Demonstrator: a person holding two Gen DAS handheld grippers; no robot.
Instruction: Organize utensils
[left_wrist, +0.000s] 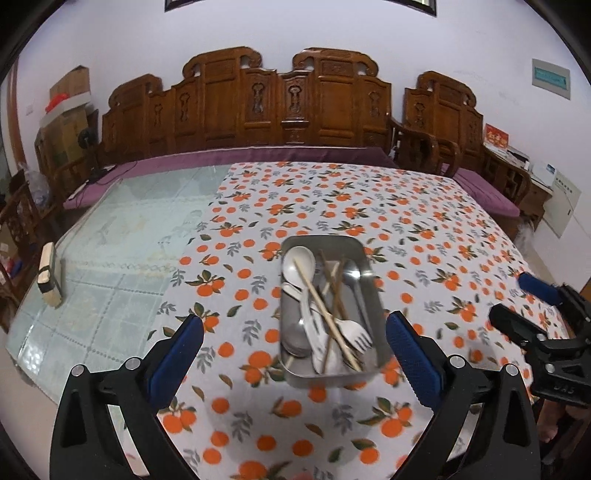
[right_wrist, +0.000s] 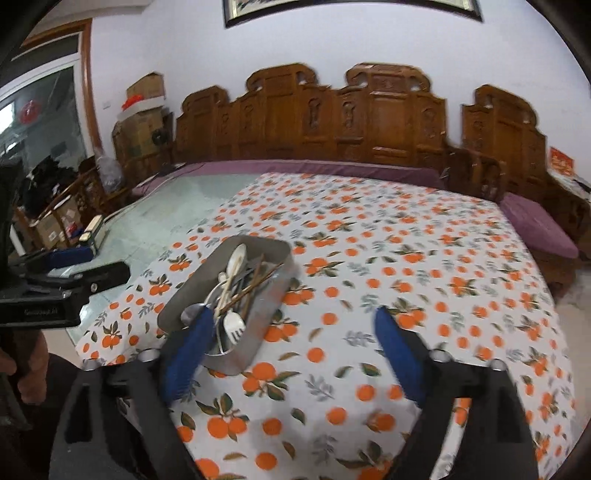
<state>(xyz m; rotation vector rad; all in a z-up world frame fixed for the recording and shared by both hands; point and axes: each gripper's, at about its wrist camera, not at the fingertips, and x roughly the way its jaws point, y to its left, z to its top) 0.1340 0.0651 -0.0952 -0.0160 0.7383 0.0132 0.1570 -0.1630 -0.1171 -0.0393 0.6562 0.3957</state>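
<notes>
A rectangular stainless-steel tray (left_wrist: 369, 291) with rounded corners sits on the desk (left_wrist: 110, 295), on a white cloth printed with oranges and grey-green leaves (left_wrist: 424, 229) that covers the right part of the surface, while the left part shows pale green glass; inside the tray lies a jumble of utensils: a large white plastic spoon (left_wrist: 298, 263) with its bowl toward the far end, a white plastic fork (left_wrist: 356, 334) with its tines toward the near end, a metal spoon (left_wrist: 351, 272) along the right wall, and several light and dark wooden chopsticks (left_wrist: 325, 306) lying crossed over the rest; the left hand-held gripper (left_wrist: 295, 328) hovers just short of the tray with its blue-padded fingers (left_wrist: 181, 354) spread wide, one on each side of the tray's near end and touching nothing; the right hand-held gripper (right_wrist: 293, 328) is likewise spread wide and grips nothing, its left blue pad reaching over the near rim of the tray beside the fork's tines, though whether it touches the metal cannot be told, and its right pad standing over bare cloth well apart from the tray; in the left wrist view the right gripper shows at the right edge, above the cloth; a small beige-and-black box (left_wrist: 50, 275) stands on the glass near the desk's left edge; a carved dark wooden bench with a purple cushion (left_wrist: 258, 110) runs along the white wall behind the desk.
</notes>
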